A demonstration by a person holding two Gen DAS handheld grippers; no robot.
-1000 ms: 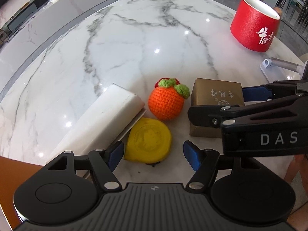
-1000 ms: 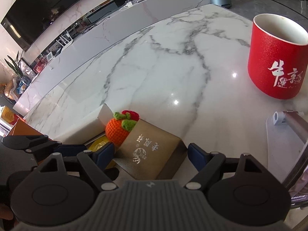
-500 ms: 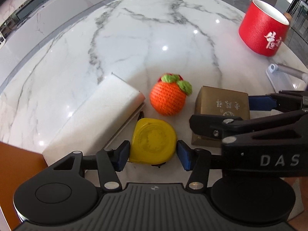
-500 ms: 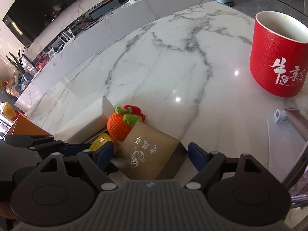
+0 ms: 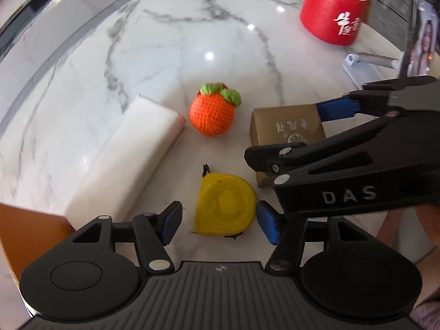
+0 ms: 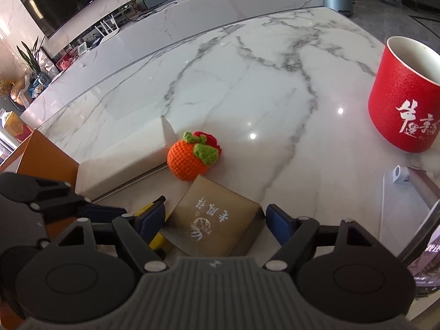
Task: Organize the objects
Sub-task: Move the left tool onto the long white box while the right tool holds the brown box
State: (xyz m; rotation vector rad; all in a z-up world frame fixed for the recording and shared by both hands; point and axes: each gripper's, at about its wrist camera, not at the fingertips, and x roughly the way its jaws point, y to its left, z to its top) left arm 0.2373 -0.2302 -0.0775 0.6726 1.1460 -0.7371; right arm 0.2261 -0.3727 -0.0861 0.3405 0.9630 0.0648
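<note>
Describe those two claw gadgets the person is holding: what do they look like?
Both are matt black plastic. The left gripper and right gripper have ribbed grey-black bodies, two round discs, silver rivets and blue pads on their fingers. The right one bears white letters "DAS" on its side.

Two matte black plastic grippers. Left gripper [image 5: 218,222]: ribbed dark grey housing along the bottom edge, tiny round emblem at its centre, round black discs at lower left and lower right, angular linkage arms with silver screw heads, blue pads [image 5: 171,221] on the fingers. Right gripper [image 6: 214,217]: same build, same blue pads [image 6: 276,221]; white letters "DAS" on its side, right of the left wrist frame.
</note>
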